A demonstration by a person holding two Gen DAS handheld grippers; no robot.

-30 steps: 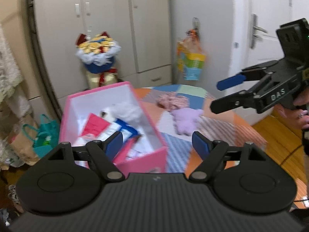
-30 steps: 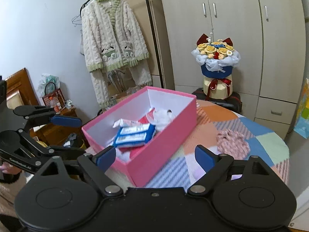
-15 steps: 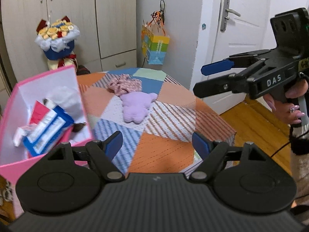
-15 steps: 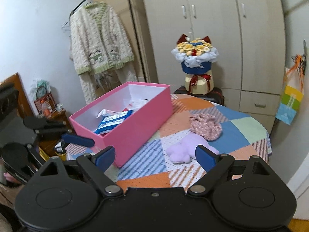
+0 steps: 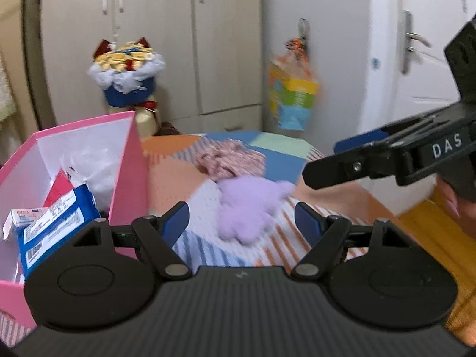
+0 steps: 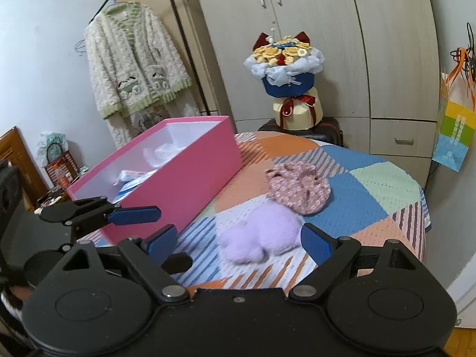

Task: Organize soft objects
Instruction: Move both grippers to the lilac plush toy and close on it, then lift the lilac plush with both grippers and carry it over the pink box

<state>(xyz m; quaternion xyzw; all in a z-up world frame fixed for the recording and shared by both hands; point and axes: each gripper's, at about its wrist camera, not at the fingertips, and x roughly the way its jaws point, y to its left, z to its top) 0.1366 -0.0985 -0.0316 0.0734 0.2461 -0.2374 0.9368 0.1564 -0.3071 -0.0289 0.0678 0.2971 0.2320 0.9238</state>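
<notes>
Right wrist view: both grippers' fingers (image 6: 315,242) spread, empty; purple plush (image 6: 258,235) apparently clear of pink box (image 6: 178,178) edge.

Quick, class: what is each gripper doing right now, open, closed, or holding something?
Left gripper: open, holding nothing.
Right gripper: open, holding nothing.

A round table (image 6: 383,184) covered with a patchwork cloth of orange, blue, green and striped panels carries everything. On it, ahead of the right tongs (image 6: 239,239) and between their blue pads, lies a fluffy lilac plush toy (image 6: 261,235). Touching its far side sits a crumpled pink floral fabric piece (image 6: 299,186). Left of both tongs stands an open pink rectangular cardboard box (image 6: 178,178), white inside.
</notes>
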